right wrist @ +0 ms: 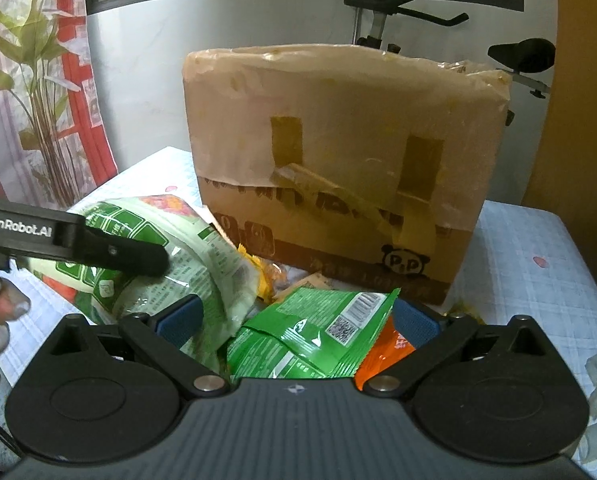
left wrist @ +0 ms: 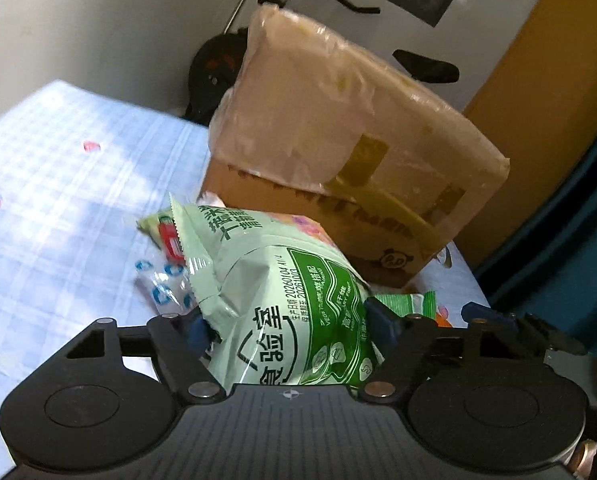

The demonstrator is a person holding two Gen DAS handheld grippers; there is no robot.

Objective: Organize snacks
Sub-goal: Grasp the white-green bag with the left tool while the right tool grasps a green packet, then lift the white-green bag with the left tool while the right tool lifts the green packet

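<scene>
Left gripper (left wrist: 290,322): jaws partly apart, pale green snack bag (left wrist: 274,300) between blue pads, both pads touching bag sides, so clamped on it. Bag sits on checked cloth (left wrist: 58,184), just in front of taped cardboard box (left wrist: 338,140).

Right gripper (right wrist: 296,320): jaws wide apart, bright green packet (right wrist: 310,332) and orange packet (right wrist: 382,352) lying between pads; contact unclear.

Clear wrapper (left wrist: 162,284) behind bag blurred. Box print hidden under tape.
</scene>
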